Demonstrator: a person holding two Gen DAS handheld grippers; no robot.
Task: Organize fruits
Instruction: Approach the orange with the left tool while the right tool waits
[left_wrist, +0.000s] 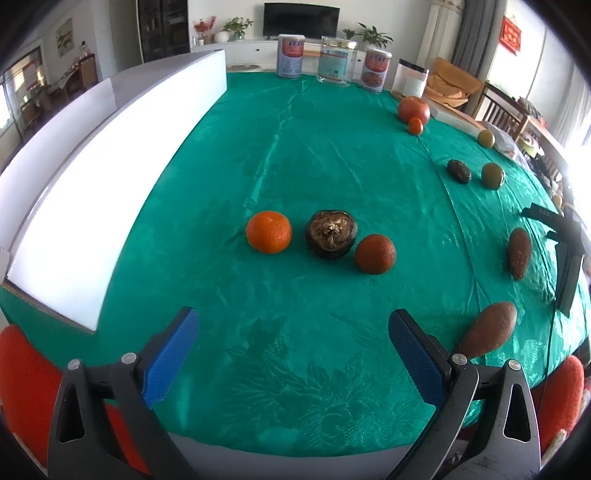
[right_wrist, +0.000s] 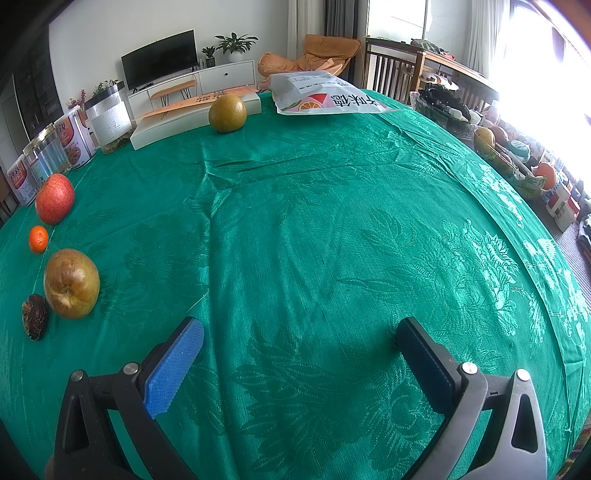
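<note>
— Hovering low over the green patterned tablecloth (left_wrist: 295, 155), the left gripper (left_wrist: 293, 350) gapes wide, holding nothing?

— Yes. Ahead sit a bright orange (left_wrist: 269, 232), a dark brown mangosteen (left_wrist: 331, 233) and a reddish orange (left_wrist: 375, 254) in a row.

— And the right gripper (right_wrist: 299, 363)?

— Equally wide, empty; a yellow-brown pear (right_wrist: 71, 283) lies left, a red apple (right_wrist: 54, 198) farther.

I see a teal-green tablecloth (left_wrist: 332, 155) with a woven tonal floral and leaf pattern. My left gripper (left_wrist: 293, 354) and right gripper (right_wrist: 299, 363) have blue textured pads on black frames. The orange (left_wrist: 269, 232) is bright orange, the mangosteen (left_wrist: 331, 233) dark brown, the apple (right_wrist: 54, 198) red, and the pear (right_wrist: 71, 283) yellow-brown and speckled.
</note>
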